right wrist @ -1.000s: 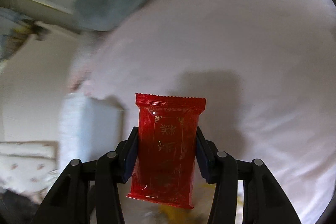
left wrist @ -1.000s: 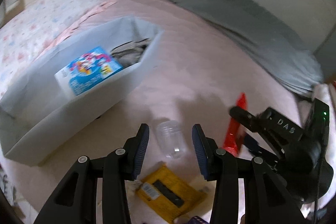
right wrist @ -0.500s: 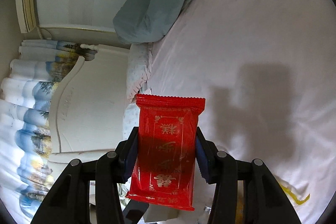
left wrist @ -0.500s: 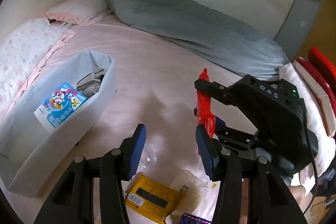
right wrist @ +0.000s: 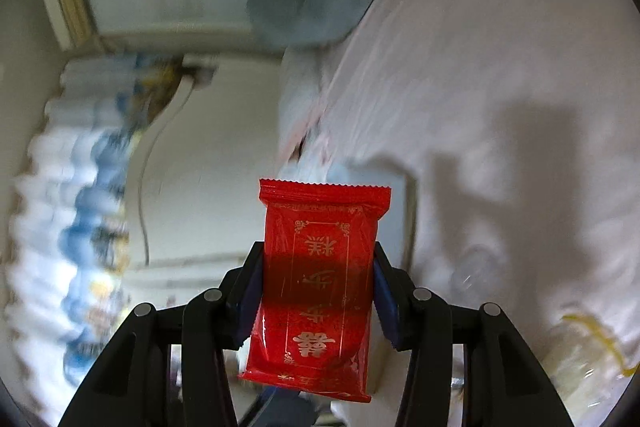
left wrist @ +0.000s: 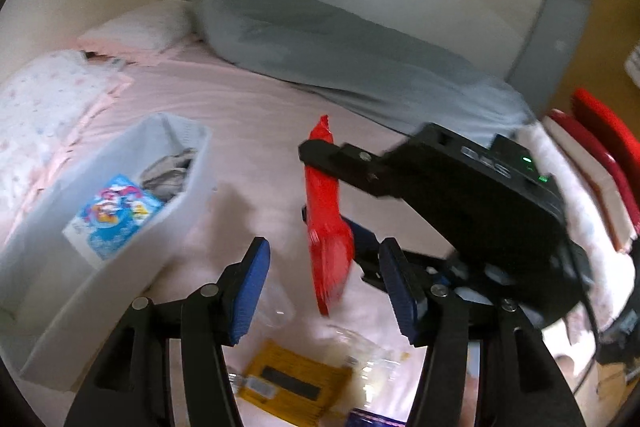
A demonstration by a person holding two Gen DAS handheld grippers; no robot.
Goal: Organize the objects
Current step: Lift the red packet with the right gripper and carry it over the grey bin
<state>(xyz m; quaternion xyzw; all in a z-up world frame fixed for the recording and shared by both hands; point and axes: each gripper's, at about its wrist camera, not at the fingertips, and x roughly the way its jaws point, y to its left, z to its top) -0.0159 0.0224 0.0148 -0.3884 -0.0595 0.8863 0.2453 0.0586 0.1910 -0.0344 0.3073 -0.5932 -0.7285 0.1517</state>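
Observation:
My right gripper is shut on a red snack packet with gold print and holds it in the air above the pink bed. In the left wrist view the same packet hangs edge-on from the right gripper, just ahead of my left gripper, which is open and empty. A white storage bin stands on the bed at the left and holds a blue cartoon box and grey cloth. A clear plastic cup, a yellow packet and clear wrapping lie below my left fingers.
A grey blanket runs along the far side of the bed. Floral pillows lie at the left. Red-edged items are stacked at the right. A white headboard and blurred curtains show in the right wrist view.
My right gripper has lifted the red packet up and moved it left toward the bin. My left gripper has risen and tilted up from over the clear cup, staying open.

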